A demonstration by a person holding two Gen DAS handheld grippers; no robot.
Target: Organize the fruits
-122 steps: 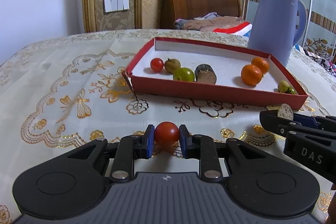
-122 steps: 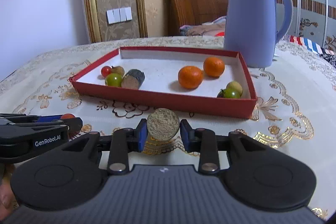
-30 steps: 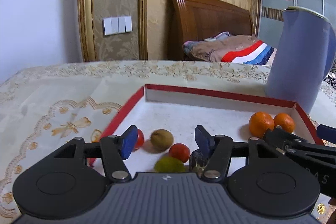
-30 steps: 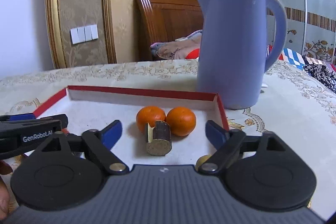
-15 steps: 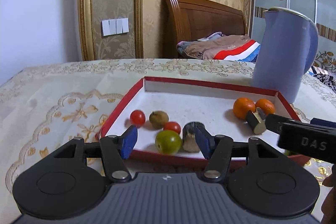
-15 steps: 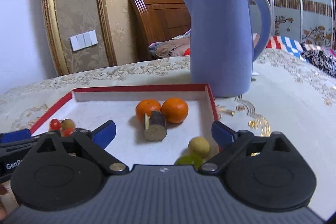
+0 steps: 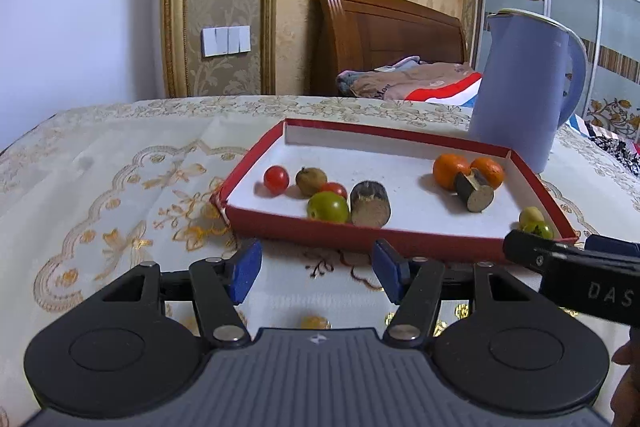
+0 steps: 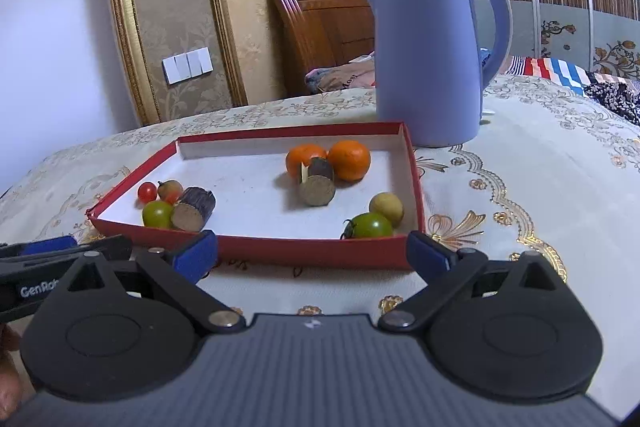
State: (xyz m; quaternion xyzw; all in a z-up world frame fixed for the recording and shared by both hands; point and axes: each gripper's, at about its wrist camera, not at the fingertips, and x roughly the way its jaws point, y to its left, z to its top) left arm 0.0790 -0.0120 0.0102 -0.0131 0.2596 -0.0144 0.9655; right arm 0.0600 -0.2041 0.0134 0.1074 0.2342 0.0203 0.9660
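A red-rimmed white tray (image 7: 400, 245) (image 8: 312, 253) holds the fruit. At its left lie two red tomatoes (image 7: 276, 179), a brown fruit (image 7: 311, 181), a green tomato (image 7: 328, 207) (image 8: 157, 214) and a dark cut piece (image 7: 370, 203) (image 8: 193, 209). At its right lie two oranges (image 7: 450, 167) (image 8: 349, 160), a second cut piece (image 7: 474, 191) (image 8: 317, 183), a yellow fruit (image 8: 386, 207) and a green tomato (image 8: 370, 225). My left gripper (image 7: 318, 269) is open and empty before the tray's near rim. My right gripper (image 8: 312, 253) is open and empty there too.
A blue kettle (image 7: 520, 107) (image 8: 430, 59) stands behind the tray's right end. The table wears an embroidered cream cloth (image 7: 120, 195). A wooden headboard (image 7: 380, 27) and bedding lie beyond the table. Each gripper's side shows in the other's view (image 7: 580, 279) (image 8: 48, 267).
Both grippers have drawn back from the tray toward the table's near side, open and empty. The red tomato and the cut piece they held 4 s ago now lie in the tray.
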